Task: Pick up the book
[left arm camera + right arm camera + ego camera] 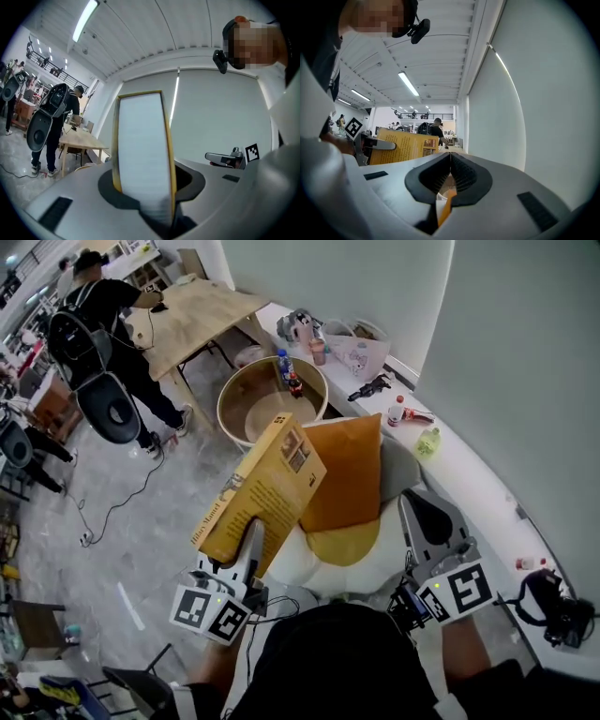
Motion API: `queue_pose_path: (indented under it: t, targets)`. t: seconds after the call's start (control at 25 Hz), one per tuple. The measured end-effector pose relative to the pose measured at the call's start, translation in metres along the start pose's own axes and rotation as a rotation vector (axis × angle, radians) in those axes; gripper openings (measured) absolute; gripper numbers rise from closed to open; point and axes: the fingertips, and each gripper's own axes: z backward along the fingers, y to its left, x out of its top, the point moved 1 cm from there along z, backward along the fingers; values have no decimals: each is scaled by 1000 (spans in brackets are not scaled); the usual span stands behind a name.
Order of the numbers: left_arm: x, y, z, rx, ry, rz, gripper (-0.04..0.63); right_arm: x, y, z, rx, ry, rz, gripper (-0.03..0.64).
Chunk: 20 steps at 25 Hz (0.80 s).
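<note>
Head view, centre: blocked. The book (pixel 267 488) stands tilted in my left gripper (pixel 253 532), with the cushion (pixel 349 474) just behind it. Above them sits the tub (pixel 234 395) holding bottles (pixel 286 371).

Right side: cluttered ledge (pixel 469 474), wall close behind.

Left: open floor (pixel 159 540), one cable (pixel 112 512) trailing across.

Upper left: table (pixel 197 320) and a person (pixel 103 324).

Book (pixel 143 154) edge-on in left gripper view: covers hidden, lower end blurred between jaws. Orange cushion (pixel 352 474): left part hidden behind book in head view. Orange sliver (pixel 446 206) below right gripper (pixel 450 155) tips: blurred, unidentifiable. Bottle (pixel 397 411) label too small to read.
</note>
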Motion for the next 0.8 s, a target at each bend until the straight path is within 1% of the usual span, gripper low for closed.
queue_pose_path:
  t: [0.12, 0.36, 0.8]
  targets:
    - [10, -9, 3, 5, -35, -21, 153, 7, -4, 4, -8, -13, 15, 15]
    - [25, -24, 4, -30, -86, -28, 153, 16, -7, 9, -37, -21, 41, 15]
    - [29, -23, 5, -65, -71, -42, 153, 21, -8, 8, -60, -26, 47, 15]
